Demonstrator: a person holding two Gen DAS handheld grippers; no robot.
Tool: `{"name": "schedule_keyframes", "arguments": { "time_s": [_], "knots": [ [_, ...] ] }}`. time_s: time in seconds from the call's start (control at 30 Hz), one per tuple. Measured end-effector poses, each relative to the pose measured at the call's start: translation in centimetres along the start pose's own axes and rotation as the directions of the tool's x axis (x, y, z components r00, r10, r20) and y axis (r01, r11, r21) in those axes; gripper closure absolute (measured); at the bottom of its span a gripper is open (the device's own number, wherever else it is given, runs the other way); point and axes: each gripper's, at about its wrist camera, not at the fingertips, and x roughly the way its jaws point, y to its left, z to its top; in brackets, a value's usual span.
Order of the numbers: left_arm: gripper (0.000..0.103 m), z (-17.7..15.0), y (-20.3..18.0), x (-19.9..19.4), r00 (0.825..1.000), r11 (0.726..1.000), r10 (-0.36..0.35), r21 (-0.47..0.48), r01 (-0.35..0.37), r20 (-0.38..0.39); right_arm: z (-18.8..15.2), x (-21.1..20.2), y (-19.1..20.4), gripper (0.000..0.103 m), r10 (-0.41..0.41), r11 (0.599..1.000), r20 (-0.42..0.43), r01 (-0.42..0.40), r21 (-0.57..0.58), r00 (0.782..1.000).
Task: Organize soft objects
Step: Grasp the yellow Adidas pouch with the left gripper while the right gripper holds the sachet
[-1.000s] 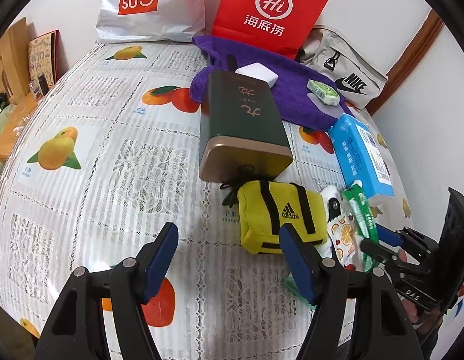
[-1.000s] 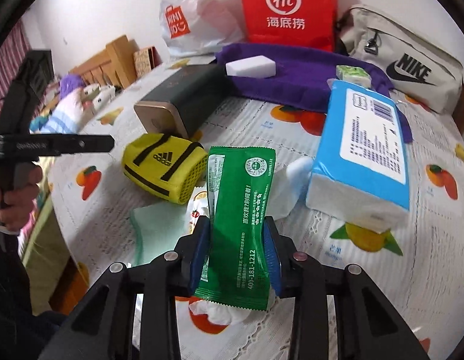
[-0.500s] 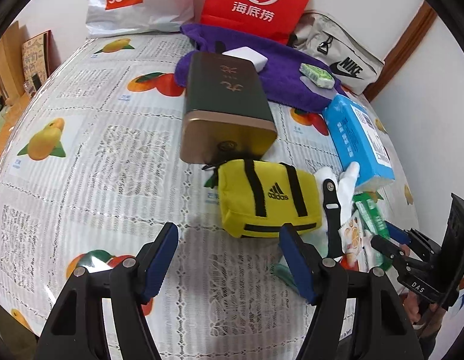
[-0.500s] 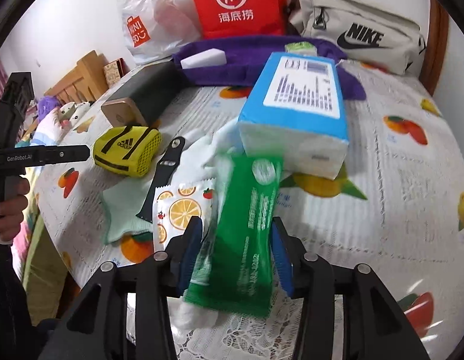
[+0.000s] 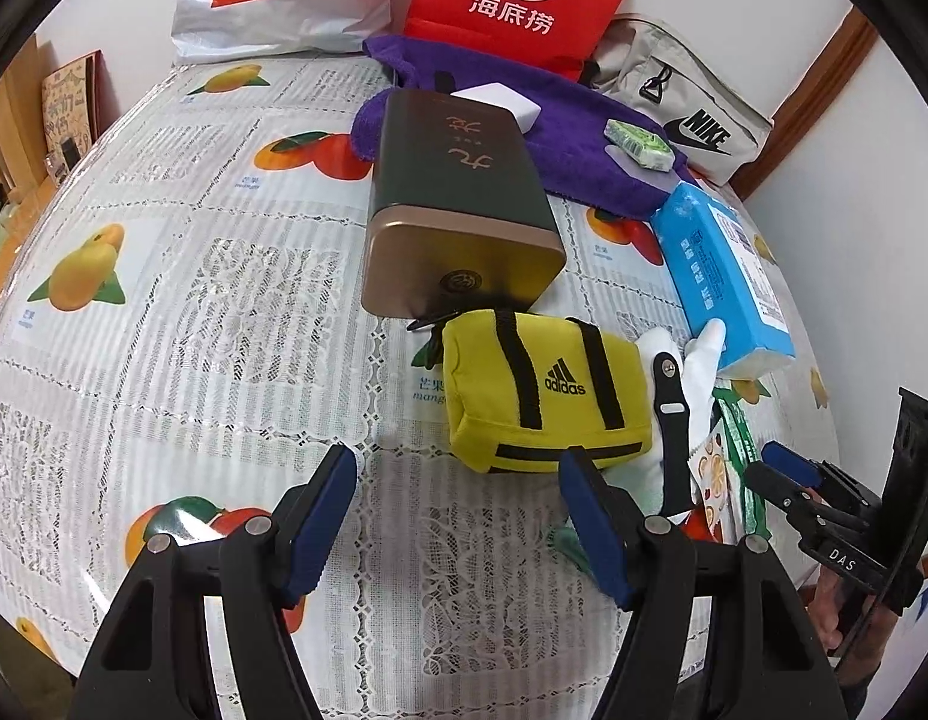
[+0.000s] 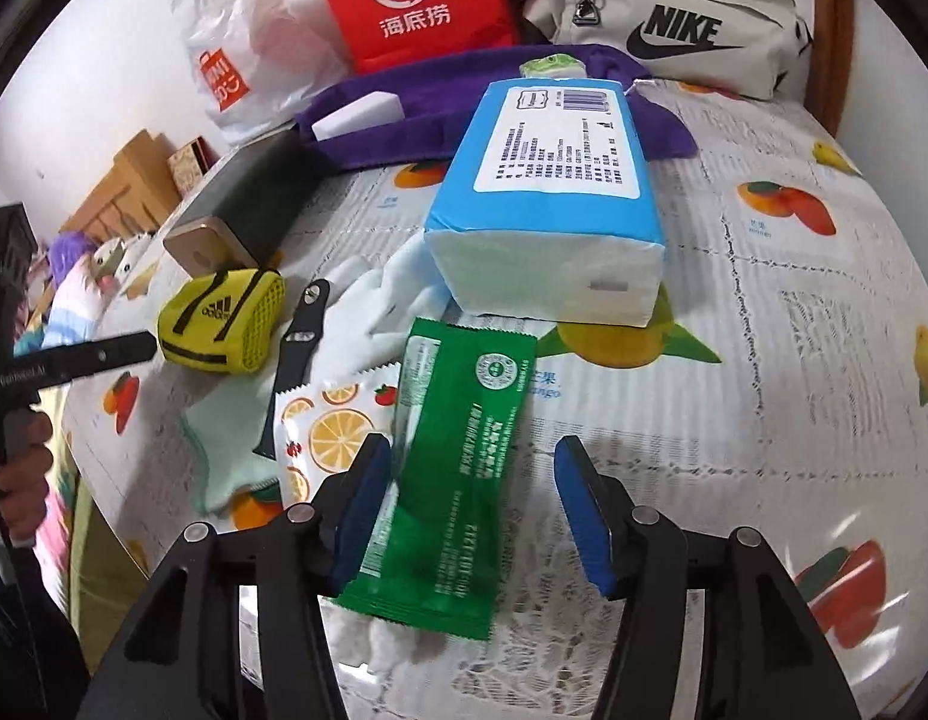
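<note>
Jaws opening around green packet [image 6: 458, 468], fruit-print tablecloth [image 6: 763, 360], perhaps bedroom.

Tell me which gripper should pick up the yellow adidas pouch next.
Left, probably. The left gripper is open and empty, with the yellow adidas pouch just ahead of its fingers. The right gripper is opening around the green packet, and the pouch lies far off to its left.
</note>
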Motion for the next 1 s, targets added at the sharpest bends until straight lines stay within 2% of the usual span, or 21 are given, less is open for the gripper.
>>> {"name": "schedule_keyframes", "arguments": {
  "time_s": [0.13,0.37,0.43,0.47,0.57,0.8,0.9,1.0],
  "knots": [
    [0.035,0.0,0.2,0.0,1.000,1.000,-0.009,-0.002,0.009,0.000,0.0,0.2,0.1,0.046,0.020,0.999,-0.006,-0.020,0.040,1.000],
    [0.035,-0.2,0.8,0.3,1.000,1.000,-0.020,-0.016,0.020,-0.006,0.0,1.1,0.3,0.051,-0.007,0.998,-0.022,0.009,0.057,1.000],
    [0.035,-0.2,0.8,0.3,1.000,1.000,-0.023,-0.017,0.023,-0.005,0.1,1.2,0.5,0.061,-0.024,0.999,-0.025,0.025,0.044,0.999],
    [0.035,-0.2,0.8,0.3,1.000,1.000,-0.024,-0.015,0.024,-0.005,0.2,1.2,0.7,0.070,-0.029,0.999,-0.026,0.030,0.034,0.999],
    [0.035,-0.2,0.6,0.3,1.000,1.000,-0.022,-0.007,0.022,-0.003,0.3,0.8,0.7,0.074,-0.017,1.000,-0.015,0.017,0.026,1.000],
    [0.035,0.2,-0.1,0.0,0.999,0.999,-0.047,0.015,0.047,0.017,0.1,-2.2,-0.6,0.074,-0.036,0.998,0.047,0.033,0.045,0.998],
    [0.029,0.7,-0.7,0.2,0.999,0.999,-0.048,0.027,0.048,0.025,-0.2,-2.8,-1.5,0.074,-0.045,0.997,0.054,0.042,0.058,0.998],
    [0.028,1.4,-1.1,1.0,0.999,0.999,-0.046,0.025,0.046,0.022,-0.6,-2.6,-2.5,0.074,-0.068,0.995,0.048,0.064,0.075,0.997]
  ]
}}
